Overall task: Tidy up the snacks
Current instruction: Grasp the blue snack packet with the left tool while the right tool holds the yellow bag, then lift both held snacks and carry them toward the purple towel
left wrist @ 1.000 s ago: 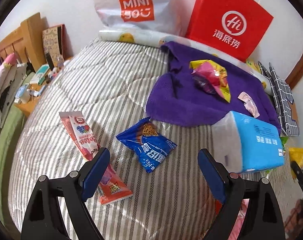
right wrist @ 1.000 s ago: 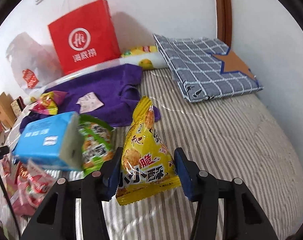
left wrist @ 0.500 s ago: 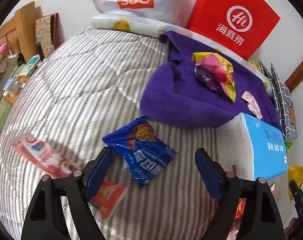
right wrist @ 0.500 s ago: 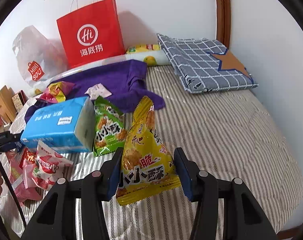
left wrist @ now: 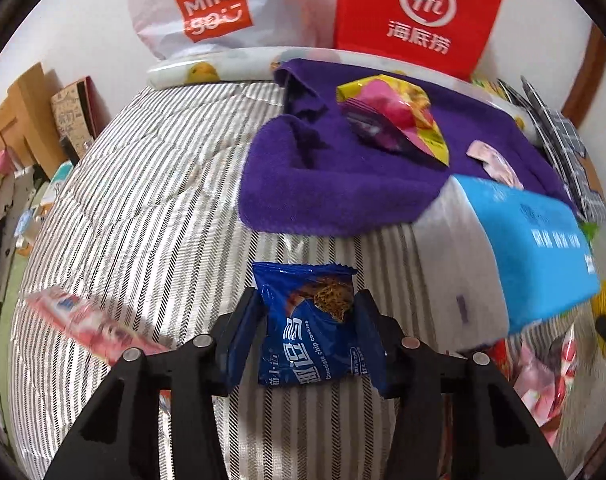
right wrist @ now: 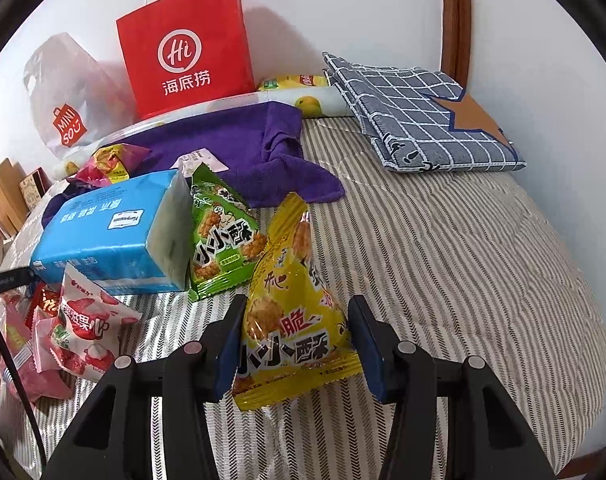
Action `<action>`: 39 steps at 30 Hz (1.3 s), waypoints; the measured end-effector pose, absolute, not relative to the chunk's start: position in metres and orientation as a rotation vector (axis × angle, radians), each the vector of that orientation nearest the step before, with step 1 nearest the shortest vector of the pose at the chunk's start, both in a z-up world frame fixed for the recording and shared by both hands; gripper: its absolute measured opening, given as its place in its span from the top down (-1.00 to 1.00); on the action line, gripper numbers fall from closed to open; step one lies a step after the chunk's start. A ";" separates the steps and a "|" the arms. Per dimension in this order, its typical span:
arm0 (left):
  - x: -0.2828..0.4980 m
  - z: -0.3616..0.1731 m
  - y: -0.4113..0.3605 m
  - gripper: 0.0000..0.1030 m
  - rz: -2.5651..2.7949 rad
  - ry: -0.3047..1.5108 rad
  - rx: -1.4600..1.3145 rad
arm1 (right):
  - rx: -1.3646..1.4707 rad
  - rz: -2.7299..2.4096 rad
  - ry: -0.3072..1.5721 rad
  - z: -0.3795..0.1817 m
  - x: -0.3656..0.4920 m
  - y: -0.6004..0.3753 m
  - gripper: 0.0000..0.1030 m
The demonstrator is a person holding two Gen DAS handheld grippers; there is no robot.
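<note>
A bed with a grey-and-white striped quilt carries everything. On it lie a crumpled purple towel, a blue tissue pack with a green snack bag just beside it, and a heap of pink and red snack packets near the front edge. A long pink wrapper lies apart on the stripes in the left wrist view. At the far corner, a folded blue checked cloth rests against the wall, and a fruit-printed roll runs along the wall side.
</note>
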State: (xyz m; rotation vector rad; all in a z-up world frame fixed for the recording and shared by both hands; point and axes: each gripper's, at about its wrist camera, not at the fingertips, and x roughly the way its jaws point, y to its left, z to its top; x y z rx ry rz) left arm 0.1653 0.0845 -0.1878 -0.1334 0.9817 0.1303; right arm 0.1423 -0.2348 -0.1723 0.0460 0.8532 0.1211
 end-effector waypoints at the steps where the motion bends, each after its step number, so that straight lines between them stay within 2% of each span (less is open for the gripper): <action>1: 0.165 -0.188 0.082 -0.04 0.130 0.979 -0.127 | 0.049 0.125 0.857 -0.173 0.143 -0.233 0.05; 4: 0.167 -0.188 0.078 -0.05 0.144 0.966 -0.118 | 0.035 0.131 0.856 -0.175 0.144 -0.228 0.05; 5: 0.166 -0.188 0.078 0.11 0.152 0.957 -0.108 | 0.023 0.132 0.852 -0.176 0.144 -0.225 0.05; 8: 0.158 -0.187 0.076 0.13 0.105 0.960 -0.109 | 0.008 0.126 0.854 -0.180 0.145 -0.223 0.05; 18: 0.145 -0.192 0.065 0.09 0.086 0.894 -0.054 | 0.008 0.126 0.871 -0.185 0.148 -0.222 0.05; 39: 0.144 -0.193 0.070 0.08 0.059 0.888 -0.083 | -0.007 0.131 0.908 -0.191 0.153 -0.217 0.00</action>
